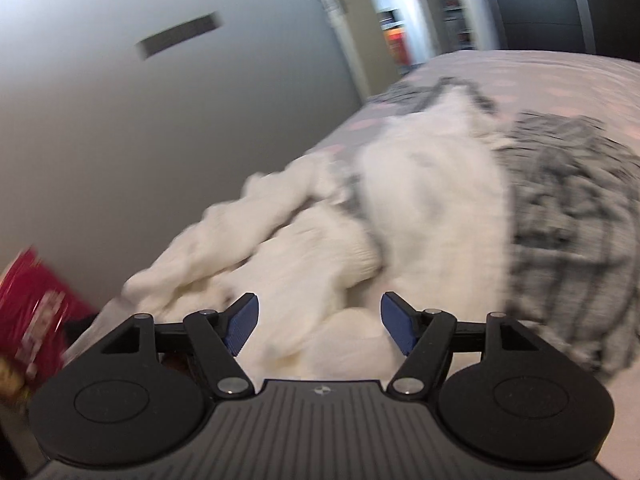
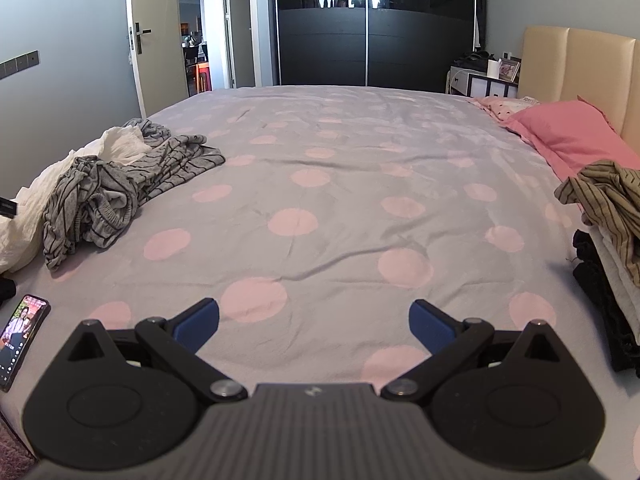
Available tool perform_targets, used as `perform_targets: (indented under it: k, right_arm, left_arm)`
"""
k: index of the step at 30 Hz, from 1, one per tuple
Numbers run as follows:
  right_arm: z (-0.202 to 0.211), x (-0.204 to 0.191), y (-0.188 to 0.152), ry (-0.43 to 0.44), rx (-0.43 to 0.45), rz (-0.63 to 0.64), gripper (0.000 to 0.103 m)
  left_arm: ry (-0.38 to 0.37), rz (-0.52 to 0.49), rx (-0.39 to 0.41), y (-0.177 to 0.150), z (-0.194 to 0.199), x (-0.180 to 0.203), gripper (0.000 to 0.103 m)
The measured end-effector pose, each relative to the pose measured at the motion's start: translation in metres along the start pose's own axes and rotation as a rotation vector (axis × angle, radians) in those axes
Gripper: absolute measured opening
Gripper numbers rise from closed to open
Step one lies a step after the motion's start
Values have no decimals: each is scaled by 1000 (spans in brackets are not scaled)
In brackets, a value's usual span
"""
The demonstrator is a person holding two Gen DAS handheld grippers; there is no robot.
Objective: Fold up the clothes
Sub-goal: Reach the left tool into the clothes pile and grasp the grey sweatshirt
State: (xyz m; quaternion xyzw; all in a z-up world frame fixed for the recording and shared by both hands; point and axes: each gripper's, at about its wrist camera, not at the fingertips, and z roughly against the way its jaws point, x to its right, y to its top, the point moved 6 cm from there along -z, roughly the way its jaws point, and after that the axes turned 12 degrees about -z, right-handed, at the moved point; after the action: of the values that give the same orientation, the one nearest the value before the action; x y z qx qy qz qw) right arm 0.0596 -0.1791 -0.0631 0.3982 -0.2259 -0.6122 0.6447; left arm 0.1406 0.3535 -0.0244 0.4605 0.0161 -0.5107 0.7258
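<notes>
Left wrist view, blurred, looks over a crumpled white garment (image 1: 400, 208) beside a grey striped garment (image 1: 568, 208) on the bed (image 1: 560, 76); the left gripper (image 1: 318, 326) is spread above the white cloth, gripping nothing. Only the right wrist view shows a phone (image 2: 22, 334), a folded stack (image 2: 612, 240) cut off at the edge, and the right gripper (image 2: 314, 322) released over bare sheet.
</notes>
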Motion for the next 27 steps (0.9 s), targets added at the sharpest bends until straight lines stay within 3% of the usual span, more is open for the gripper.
perform_targets:
  k: [6,10,13,15,17,19,23,27]
  right_arm:
    - [5,-8,-2,38,-1,16,102]
    - [8,-12,-3,51,3,25,102]
    - [11,-15,-3,56,12,33,102]
    - [13,-17,-3,55,22,43,102]
    - [15,-19,-3,52,33,54,102]
    - [16,-20,-3,50,44,64,102]
    - [16,-22,-6,47,47,78,102]
    - [17,-25,-6,55,48,92,102]
  left_arm:
    - [253,151,-88,-18,-2,-90,72]
    - [341,243,-137,-31,-6,-135,74]
    - [304,309,-194,-41,-18,-149,74]
    - [270,333,-232,-49,-28,-151,68]
    - [227,361,-252,-57,-34,-152,48]
    - [184,395,-261,-63,-36,-153,36]
    - [142,436,-219,-60,-27,-159,11]
    - [82,456,-139,-45,-16,-167,8]
